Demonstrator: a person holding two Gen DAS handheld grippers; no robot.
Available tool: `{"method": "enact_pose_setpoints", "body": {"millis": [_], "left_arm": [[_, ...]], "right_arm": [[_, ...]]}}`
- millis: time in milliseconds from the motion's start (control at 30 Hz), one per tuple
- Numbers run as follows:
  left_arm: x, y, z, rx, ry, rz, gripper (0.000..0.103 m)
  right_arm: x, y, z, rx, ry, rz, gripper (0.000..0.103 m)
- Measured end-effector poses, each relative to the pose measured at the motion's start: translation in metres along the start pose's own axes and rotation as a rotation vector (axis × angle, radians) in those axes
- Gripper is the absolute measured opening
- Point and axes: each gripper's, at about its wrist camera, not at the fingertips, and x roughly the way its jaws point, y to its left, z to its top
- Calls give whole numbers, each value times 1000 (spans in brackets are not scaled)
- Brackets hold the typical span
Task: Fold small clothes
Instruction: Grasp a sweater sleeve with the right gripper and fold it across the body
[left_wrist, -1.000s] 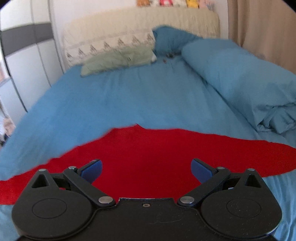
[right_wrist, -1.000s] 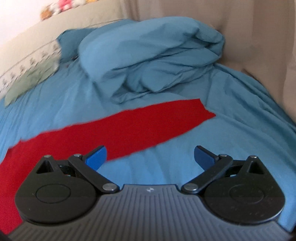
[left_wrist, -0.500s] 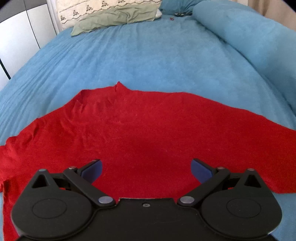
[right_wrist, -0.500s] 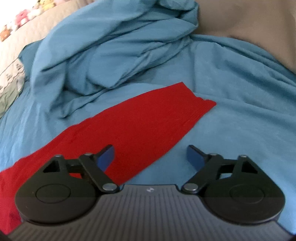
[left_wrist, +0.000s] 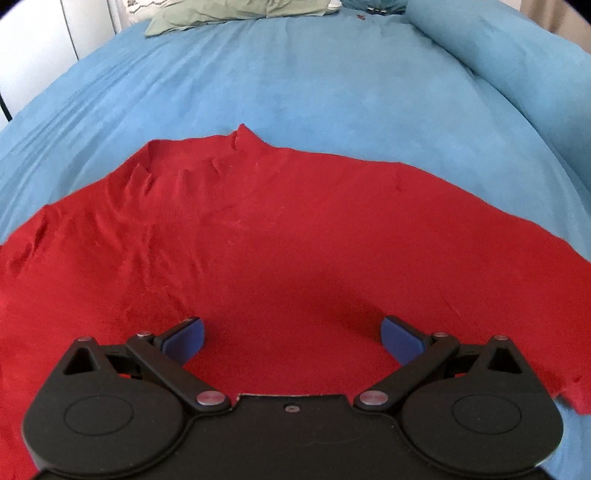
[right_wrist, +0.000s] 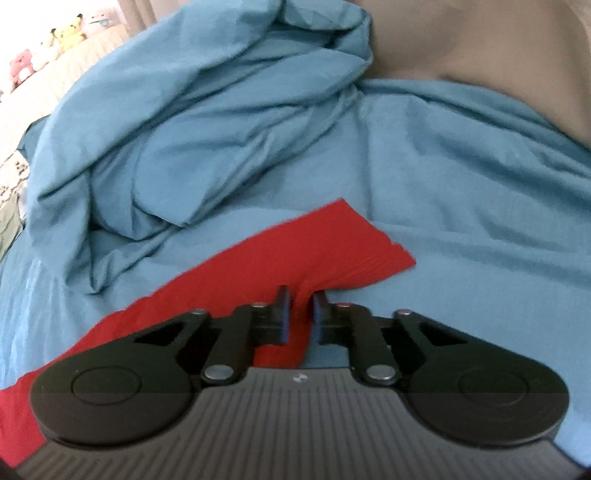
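Note:
A red garment (left_wrist: 280, 236) lies spread flat on the blue bedsheet (left_wrist: 295, 81), with a small peak at its far edge. My left gripper (left_wrist: 291, 338) is open, low over the garment's near part, with red cloth between and under its blue fingertips. In the right wrist view the garment's sleeve (right_wrist: 332, 243) stretches to the right and ends in a ribbed cuff. My right gripper (right_wrist: 300, 314) is shut on a fold of the sleeve's lower edge, just short of the cuff.
A bunched blue duvet (right_wrist: 192, 122) lies right behind the sleeve and along the bed's right side (left_wrist: 517, 55). A green pillow (left_wrist: 236, 11) lies at the head of the bed. A white wardrobe (left_wrist: 44, 44) stands left. Plush toys (right_wrist: 62, 37) sit on the headboard.
Both grippers have come down closer to the garment. My right gripper has closed on the sleeve near the cuff. My left gripper stays open.

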Motion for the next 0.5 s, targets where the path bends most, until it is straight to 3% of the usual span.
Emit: {"method": "enact_pose_setpoints", "body": {"millis": [100,200,367,500], "left_arm": [[-5,2,2,6,6,-17,103],[-17,12,8,25,-7,-22,103],[-54,53,22,-27,-73,-52,103],[-81,103,33,-67,-92,-54,103]], "right_arm": [[-16,15,6,-35,-32,38,22],[-41,45,17,-62,-64,133,22],[-87,126,23,-137,-98,386,22],[-131,222,-3,-310,-106,597,22]]}}
